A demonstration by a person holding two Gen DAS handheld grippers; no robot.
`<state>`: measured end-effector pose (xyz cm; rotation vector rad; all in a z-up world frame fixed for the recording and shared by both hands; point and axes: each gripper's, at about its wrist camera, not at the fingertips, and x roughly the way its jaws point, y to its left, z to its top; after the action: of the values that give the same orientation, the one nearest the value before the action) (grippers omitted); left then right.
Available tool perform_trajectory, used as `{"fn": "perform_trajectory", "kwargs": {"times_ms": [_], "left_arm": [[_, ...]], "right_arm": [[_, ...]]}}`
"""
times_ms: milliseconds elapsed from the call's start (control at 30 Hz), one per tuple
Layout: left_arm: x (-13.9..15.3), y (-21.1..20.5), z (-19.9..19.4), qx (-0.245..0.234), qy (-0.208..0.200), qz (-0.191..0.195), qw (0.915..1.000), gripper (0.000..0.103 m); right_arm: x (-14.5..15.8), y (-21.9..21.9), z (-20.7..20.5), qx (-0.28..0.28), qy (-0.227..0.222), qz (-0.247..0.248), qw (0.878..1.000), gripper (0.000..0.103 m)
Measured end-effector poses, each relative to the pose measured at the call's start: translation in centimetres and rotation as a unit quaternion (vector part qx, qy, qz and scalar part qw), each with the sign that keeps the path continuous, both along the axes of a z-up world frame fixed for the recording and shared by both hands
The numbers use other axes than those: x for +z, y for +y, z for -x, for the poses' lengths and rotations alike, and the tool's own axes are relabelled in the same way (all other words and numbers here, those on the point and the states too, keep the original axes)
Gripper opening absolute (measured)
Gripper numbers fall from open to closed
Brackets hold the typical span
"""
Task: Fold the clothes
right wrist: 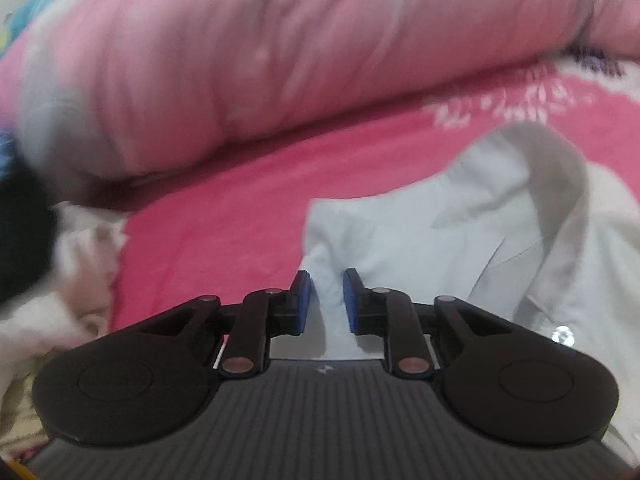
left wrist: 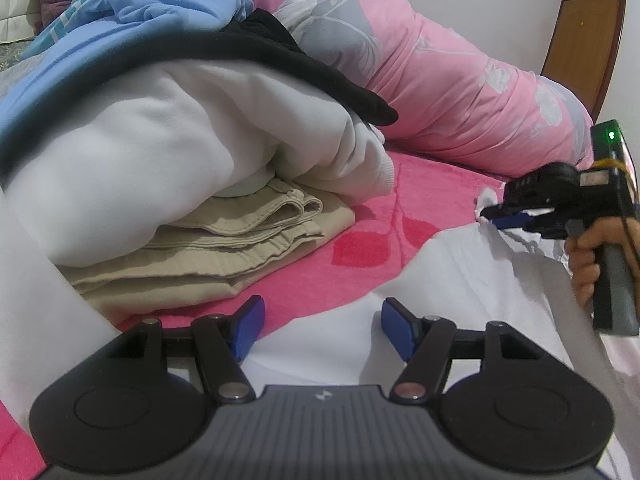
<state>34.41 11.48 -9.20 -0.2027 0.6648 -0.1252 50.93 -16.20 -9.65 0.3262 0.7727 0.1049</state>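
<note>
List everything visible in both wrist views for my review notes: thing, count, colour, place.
white shirt: one, white, collared, spread on the bed, near right
beige garment: one, folded, bottom of the pile at left
white garment: one, on the beige one
black garment: one, atop the pile
blue garment: one, behind the pile
quilt: one, pink and grey floral, rolled at the back
bed cover: one, deep pink
wooden board: one, brown, far right
left tool: open, over the shirt
right tool: shirt fabric between its fingers
hand: one, holding the right tool

No readable txt anywhere; only a tiny unclear logo on each gripper's body.
</note>
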Motion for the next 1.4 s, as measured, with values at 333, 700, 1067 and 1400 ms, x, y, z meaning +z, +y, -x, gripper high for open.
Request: {"fn": "perform_trajectory", "kwargs": {"times_ms": [333, 700, 1067, 1400], "left_arm": [[0.1, 0.5, 0.0, 0.007, 0.0, 0.016, 0.9998, 0.067], [-0.1, 0.5, -0.2, 0.007, 0.0, 0.011, 0.9999, 0.067], [-0.1, 0.2, -0.2, 0.007, 0.001, 0.004, 1.0, 0.067], [-0.1, 0.1, -0.3, 0.006, 0.002, 0.005, 1.0, 0.067]], "right_arm": [[10.1, -10.1, 11.7, -0.011, -0.028, -0.069, 0.997, 0.024], [3.1, -9.6, 16.6, 0.081, 0.053, -0.019, 0.995, 0.025], [2.0, -6.2, 16.1, 0.167, 0.029, 0.072, 0.983, 0.014], [3.6, -4.3, 19.9, 0.102, -0.04, 0.213, 0.971, 0.001]]}}
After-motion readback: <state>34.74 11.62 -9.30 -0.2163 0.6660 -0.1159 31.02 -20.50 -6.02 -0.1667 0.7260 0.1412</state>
